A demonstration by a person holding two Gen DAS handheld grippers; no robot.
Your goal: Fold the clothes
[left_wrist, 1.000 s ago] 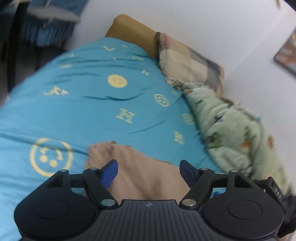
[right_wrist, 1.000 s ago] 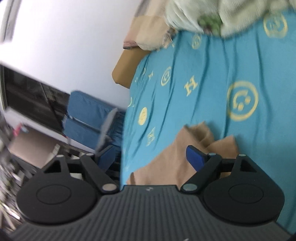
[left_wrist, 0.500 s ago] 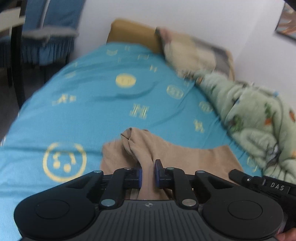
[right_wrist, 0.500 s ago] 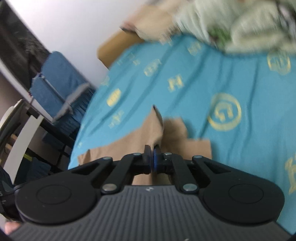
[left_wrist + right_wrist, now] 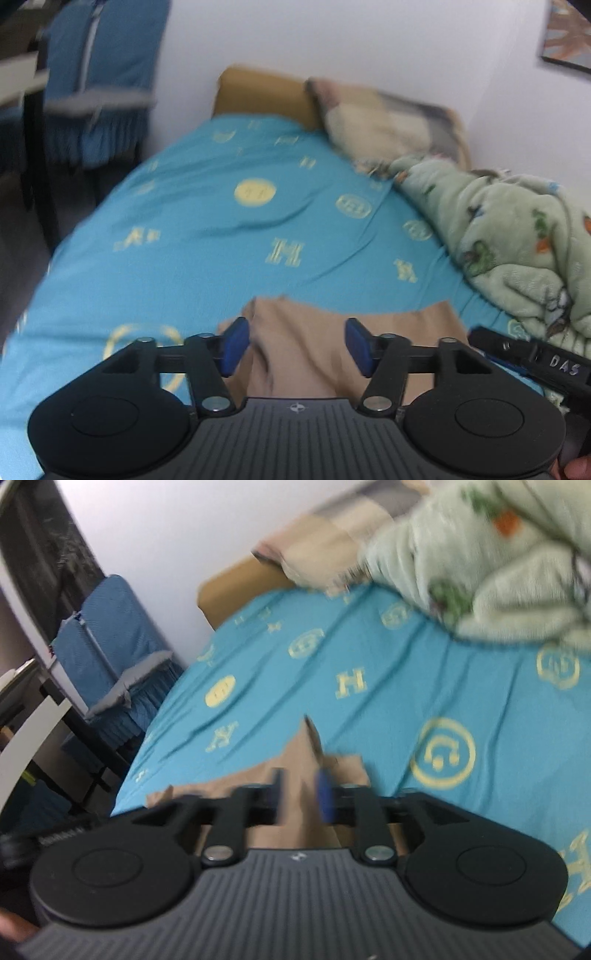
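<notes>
A tan garment [image 5: 303,343] lies on the turquoise bedsheet [image 5: 229,236] near the bed's front edge. My left gripper [image 5: 295,345] is open just above it, its blue pads [image 5: 236,343] apart and holding nothing. In the right wrist view the same garment [image 5: 299,771] lies between the fingers of my right gripper [image 5: 301,794], with a raised fold poking up ahead. The right jaws are partly apart and blurred by motion. The right gripper's body [image 5: 532,358] shows at the right of the left wrist view.
A green fleece blanket [image 5: 509,236] is heaped along the bed's right side by the wall. A patchwork pillow [image 5: 388,118] and a mustard cushion [image 5: 262,92] lie at the head. A blue chair [image 5: 107,646] stands left of the bed.
Half a second ago both grippers were shut on the tan garment. Now both have opened and let it go; the lifted fold has dropped flatter on the sheet.
</notes>
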